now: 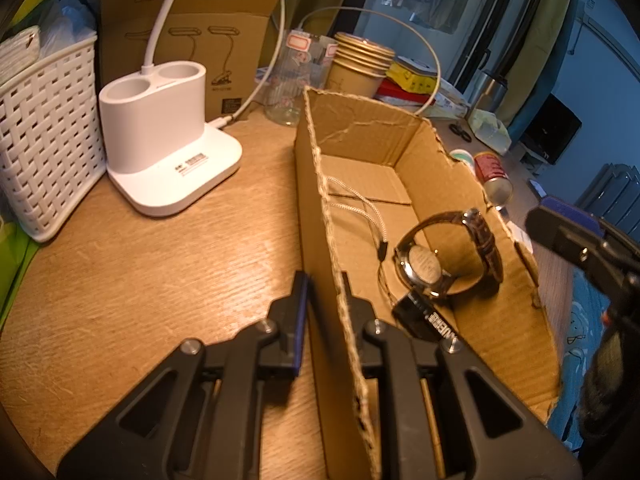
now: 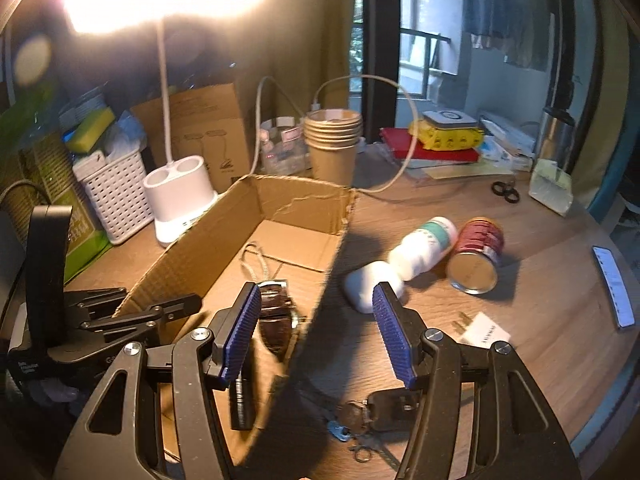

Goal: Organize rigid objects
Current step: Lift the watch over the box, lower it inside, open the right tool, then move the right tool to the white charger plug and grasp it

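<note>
Left gripper (image 1: 326, 312) clamped on cardboard box (image 1: 448, 156)

We see a white woven basket (image 1: 44, 136) at far left, a white lamp base (image 1: 160, 136) beside it, our printed carton (image 1: 188, 32) behind, stacked paper cups (image 2: 332, 140) at upper centre, scissors (image 2: 506, 191) at upper right, all on a wooden desk (image 1: 140, 272).

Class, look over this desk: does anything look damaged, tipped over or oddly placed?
Yes. The cardboard box has ragged, torn top edges. To its right, a white bottle and a red can lie on their sides on the desk instead of standing. A watch already sits inside the box.
</note>
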Available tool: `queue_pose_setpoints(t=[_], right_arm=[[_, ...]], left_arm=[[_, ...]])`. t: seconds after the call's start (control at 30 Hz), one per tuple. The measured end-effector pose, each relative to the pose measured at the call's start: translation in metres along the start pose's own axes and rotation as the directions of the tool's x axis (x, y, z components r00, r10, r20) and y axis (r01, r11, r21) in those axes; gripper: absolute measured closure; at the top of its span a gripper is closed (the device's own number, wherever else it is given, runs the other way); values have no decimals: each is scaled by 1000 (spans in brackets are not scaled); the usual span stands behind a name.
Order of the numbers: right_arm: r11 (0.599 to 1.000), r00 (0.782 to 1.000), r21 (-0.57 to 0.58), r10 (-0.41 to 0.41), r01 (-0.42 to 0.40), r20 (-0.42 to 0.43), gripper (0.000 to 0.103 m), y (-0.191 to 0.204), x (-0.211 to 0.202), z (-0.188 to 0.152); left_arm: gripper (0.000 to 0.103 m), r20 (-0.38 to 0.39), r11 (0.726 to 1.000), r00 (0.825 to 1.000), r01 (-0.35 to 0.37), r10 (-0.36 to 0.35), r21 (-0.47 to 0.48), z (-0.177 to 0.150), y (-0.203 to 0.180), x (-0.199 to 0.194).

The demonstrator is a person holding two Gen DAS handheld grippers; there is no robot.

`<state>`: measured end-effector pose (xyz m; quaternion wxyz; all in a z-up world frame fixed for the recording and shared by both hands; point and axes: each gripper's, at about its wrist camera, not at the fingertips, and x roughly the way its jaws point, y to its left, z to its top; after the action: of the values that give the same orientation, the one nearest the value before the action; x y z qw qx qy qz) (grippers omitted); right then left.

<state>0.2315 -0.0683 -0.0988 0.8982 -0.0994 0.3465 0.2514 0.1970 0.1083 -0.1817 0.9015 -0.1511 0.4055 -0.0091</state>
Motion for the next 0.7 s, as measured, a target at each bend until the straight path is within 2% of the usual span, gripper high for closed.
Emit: queue_pose_setpoints(t=[0.7], right_arm=[[982,992,143,-127,127,-7,42,-66,-2,-14]], left_arm=[[89,5,1000,1000,-1,1,3,-1,-1,0]])
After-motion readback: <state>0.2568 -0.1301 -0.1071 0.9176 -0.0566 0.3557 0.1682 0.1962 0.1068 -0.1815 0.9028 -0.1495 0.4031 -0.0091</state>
